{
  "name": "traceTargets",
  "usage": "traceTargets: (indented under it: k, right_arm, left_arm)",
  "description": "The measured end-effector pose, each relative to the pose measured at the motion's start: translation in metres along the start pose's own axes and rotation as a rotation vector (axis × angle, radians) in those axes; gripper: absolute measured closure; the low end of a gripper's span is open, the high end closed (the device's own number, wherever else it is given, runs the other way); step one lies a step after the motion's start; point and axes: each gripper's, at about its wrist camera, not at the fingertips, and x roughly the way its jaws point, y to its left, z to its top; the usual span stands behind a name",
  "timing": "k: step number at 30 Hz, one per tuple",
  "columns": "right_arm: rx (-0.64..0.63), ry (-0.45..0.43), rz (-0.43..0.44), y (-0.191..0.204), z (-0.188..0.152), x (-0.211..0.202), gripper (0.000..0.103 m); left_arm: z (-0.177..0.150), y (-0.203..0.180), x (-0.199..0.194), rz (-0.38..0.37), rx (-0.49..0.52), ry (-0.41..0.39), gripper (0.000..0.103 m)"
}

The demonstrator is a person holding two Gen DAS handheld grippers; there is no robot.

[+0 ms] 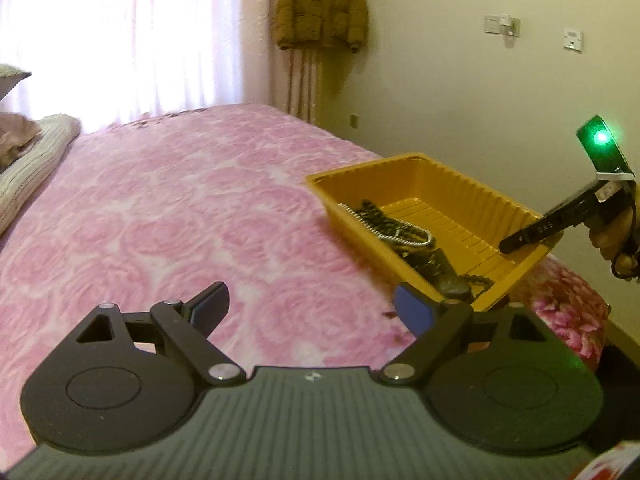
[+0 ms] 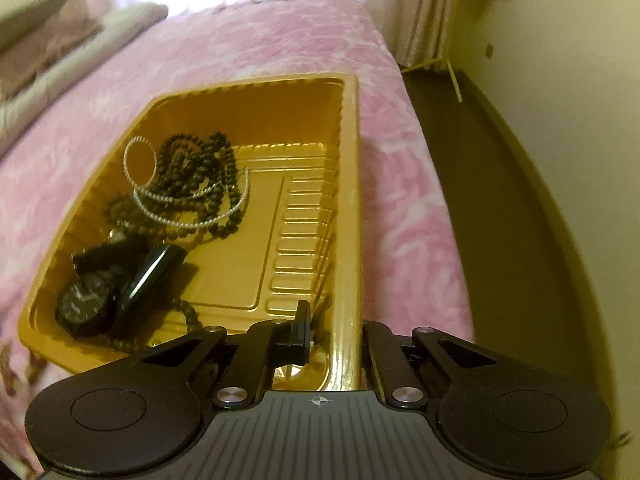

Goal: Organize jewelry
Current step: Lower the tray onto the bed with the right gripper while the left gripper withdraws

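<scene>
Jewelry lies heaped in a ribbed yellow plastic tray [image 2: 348,168] set on a pink rose-patterned bedspread [image 1: 160,208], near the bed's right edge. In the tray's far left part, dark beaded necklaces [image 2: 192,176] tangle with a silver chain [image 2: 188,222]; toward its near left corner sit a black round-faced wristwatch [image 2: 86,304] and a glossy black oblong piece [image 2: 154,272], its kind unclear.

The left gripper [image 1: 312,308] hangs over the bedspread just beside the tray's near corner, released, jaws spread wide with nothing between them. The right gripper [image 2: 336,336] is clenched on the tray's near right rim, one finger inside the wall and one outside. In the left wrist view its black finger carries small pale digits, seemingly "045", too blurred to be sure, and a green light glows on its body. No brand can be read on the watch face.
</scene>
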Motion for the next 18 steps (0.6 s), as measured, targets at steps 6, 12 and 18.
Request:
traceTargets:
  k: [6,12,18]
  right_arm:
    - [0.231,-0.09,0.142,-0.028,-0.008,-0.015,0.041]
    - [0.322,-0.229,0.1,-0.024,-0.022,-0.065,0.026]
    - [0.248,-0.274,0.061,0.03,-0.049,-0.104,0.024]
  left_arm:
    - [-0.012,0.01,-0.013,0.052,-0.048,0.018,0.013]
    - [-0.025,0.02,-0.031,0.129,-0.157,0.04,0.006]
    - [-0.035,0.02,-0.046,0.161,-0.239,0.063,0.001]
